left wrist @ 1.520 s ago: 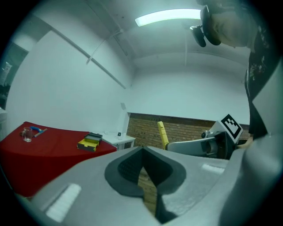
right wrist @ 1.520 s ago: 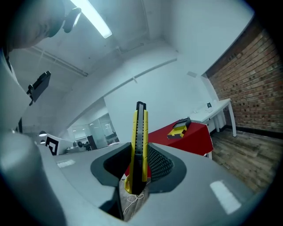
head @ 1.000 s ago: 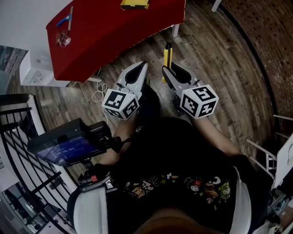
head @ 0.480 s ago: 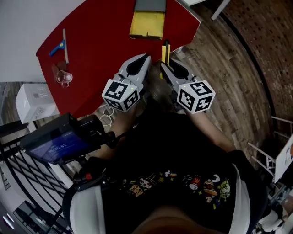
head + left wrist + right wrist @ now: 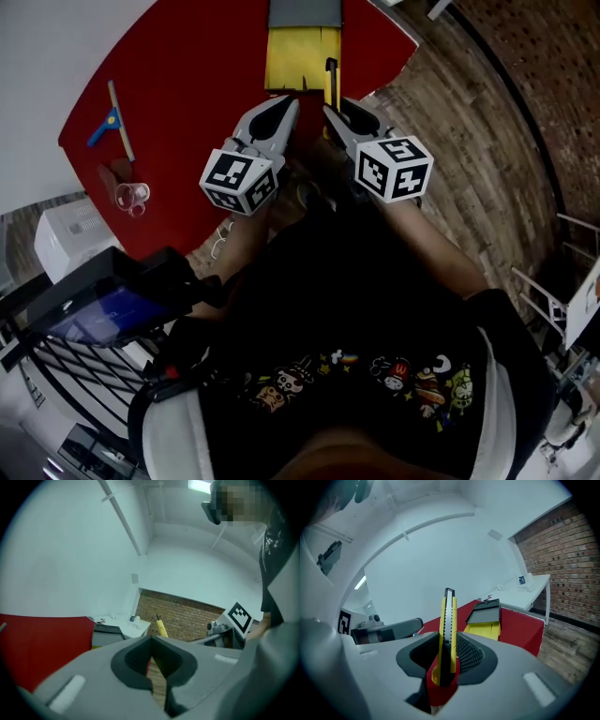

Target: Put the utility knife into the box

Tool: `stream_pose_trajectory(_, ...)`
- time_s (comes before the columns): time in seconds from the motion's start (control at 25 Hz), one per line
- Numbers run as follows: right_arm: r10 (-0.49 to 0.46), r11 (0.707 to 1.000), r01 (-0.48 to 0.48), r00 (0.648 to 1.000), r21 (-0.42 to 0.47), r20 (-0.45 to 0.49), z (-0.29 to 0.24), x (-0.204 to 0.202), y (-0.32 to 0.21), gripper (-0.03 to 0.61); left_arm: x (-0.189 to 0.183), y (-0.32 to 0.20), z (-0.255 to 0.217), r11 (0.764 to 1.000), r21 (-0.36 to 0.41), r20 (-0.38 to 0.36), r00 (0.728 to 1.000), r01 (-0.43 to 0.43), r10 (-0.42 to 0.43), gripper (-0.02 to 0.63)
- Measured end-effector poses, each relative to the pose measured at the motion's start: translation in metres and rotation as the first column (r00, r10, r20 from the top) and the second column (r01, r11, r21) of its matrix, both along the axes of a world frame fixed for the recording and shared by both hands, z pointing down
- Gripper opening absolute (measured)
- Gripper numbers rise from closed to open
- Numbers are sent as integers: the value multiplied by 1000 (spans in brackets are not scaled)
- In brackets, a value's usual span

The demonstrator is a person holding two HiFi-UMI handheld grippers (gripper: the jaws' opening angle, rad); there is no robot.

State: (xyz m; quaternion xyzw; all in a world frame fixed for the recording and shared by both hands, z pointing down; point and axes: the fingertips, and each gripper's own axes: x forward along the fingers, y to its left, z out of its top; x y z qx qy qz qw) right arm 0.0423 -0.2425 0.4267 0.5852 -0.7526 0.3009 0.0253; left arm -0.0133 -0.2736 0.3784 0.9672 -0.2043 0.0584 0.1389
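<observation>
A yellow and black utility knife (image 5: 447, 630) stands upright between the jaws of my right gripper (image 5: 449, 645), which is shut on it. In the head view the utility knife (image 5: 331, 82) pokes out of the right gripper (image 5: 336, 105) just beside the box. The box (image 5: 298, 56) is yellow inside, with a grey lid folded back at its far end, and lies on the red table (image 5: 197, 103). The same box (image 5: 485, 628) appears ahead and to the right in the right gripper view. My left gripper (image 5: 284, 105) hovers next to the right one, shut and empty.
A blue-handled tool (image 5: 105, 125) and a small clear glass (image 5: 132, 196) lie on the table's left part. A white unit (image 5: 67, 239) stands on the wooden floor (image 5: 469, 141) left of the table. A brick wall (image 5: 187, 618) and a white side table (image 5: 528, 591) lie beyond.
Both grippers have come forward from above the floor to over the red table, now right at the box's near end. The knife stays in the right gripper.
</observation>
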Motion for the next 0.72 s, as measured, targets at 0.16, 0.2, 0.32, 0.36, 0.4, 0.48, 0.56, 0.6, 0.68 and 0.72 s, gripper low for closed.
stream_pose_trajectory(0.16,-16,999,16,1000,-32,-13,20,12,-45,138,2,-36,19,999,-24,42,998,43,-42,0)
stream_pose_trajectory(0.2,-25,999,24,999,-48,-21,31,12,-62,138,0,-50,27,998,-33,49,997,54,-52,0)
stream_pose_trajectory(0.32,-54,995,49,997,-86,-54,62,13,-111,138,-1,-83,45,996,-41,67,994,85,-82,0)
stream_pose_trajectory(0.36,-64,994,57,996,-98,-68,70,14,-123,137,-1,-88,50,994,-43,72,993,97,-94,0)
stream_pose_trajectory(0.4,-74,992,65,994,-110,-82,78,14,-134,137,0,-92,54,993,-47,78,992,108,-104,0)
stream_pose_trajectory(0.48,-97,987,82,989,-136,-111,96,13,-154,138,-1,-98,64,990,-58,89,988,128,-123,0)
stream_pose_trajectory(0.56,-123,981,99,982,-167,-142,113,12,-171,137,-2,-104,76,986,-77,104,985,149,-140,0)
stream_pose_trajectory(0.6,-137,977,108,978,-186,-155,122,13,-177,138,-2,-106,84,983,-89,114,982,159,-149,0)
stream_pose_trajectory(0.68,-164,966,124,972,-225,-166,141,13,-186,138,-2,-111,99,978,-112,133,978,177,-161,0)
stream_pose_trajectory(0.72,-175,961,130,970,-244,-170,149,13,-190,138,-3,-114,105,976,-121,139,976,183,-166,0)
